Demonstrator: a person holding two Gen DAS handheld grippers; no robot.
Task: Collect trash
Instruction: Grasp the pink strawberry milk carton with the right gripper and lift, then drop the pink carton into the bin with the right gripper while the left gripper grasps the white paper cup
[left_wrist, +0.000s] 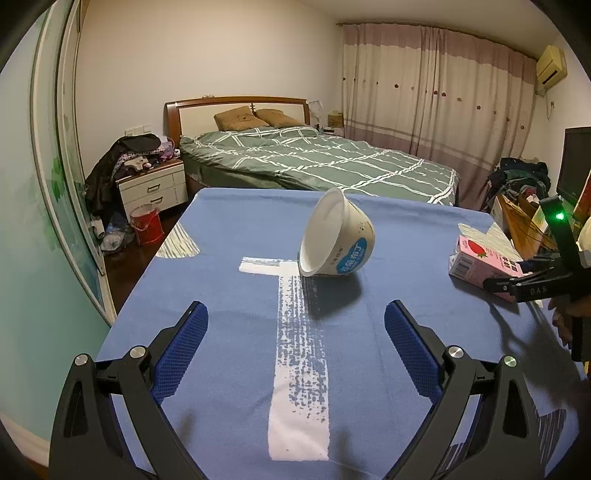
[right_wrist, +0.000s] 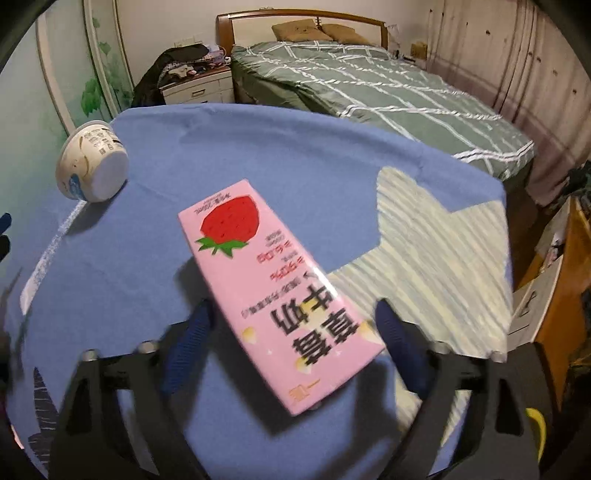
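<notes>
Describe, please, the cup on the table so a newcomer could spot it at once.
Start at the table with the blue cloth at the foot of the green bed. Near its middle a white cup lies tipped on its side, with a blue label. Its only neighbour, the pink strawberry carton, is flat and boxy.

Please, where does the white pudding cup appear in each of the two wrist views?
Left wrist: the white pudding cup lies on its side at centre, ahead of the open left gripper.
Right wrist: far left, by the table edge.
Shared landmark: the pink strawberry milk carton.
</notes>
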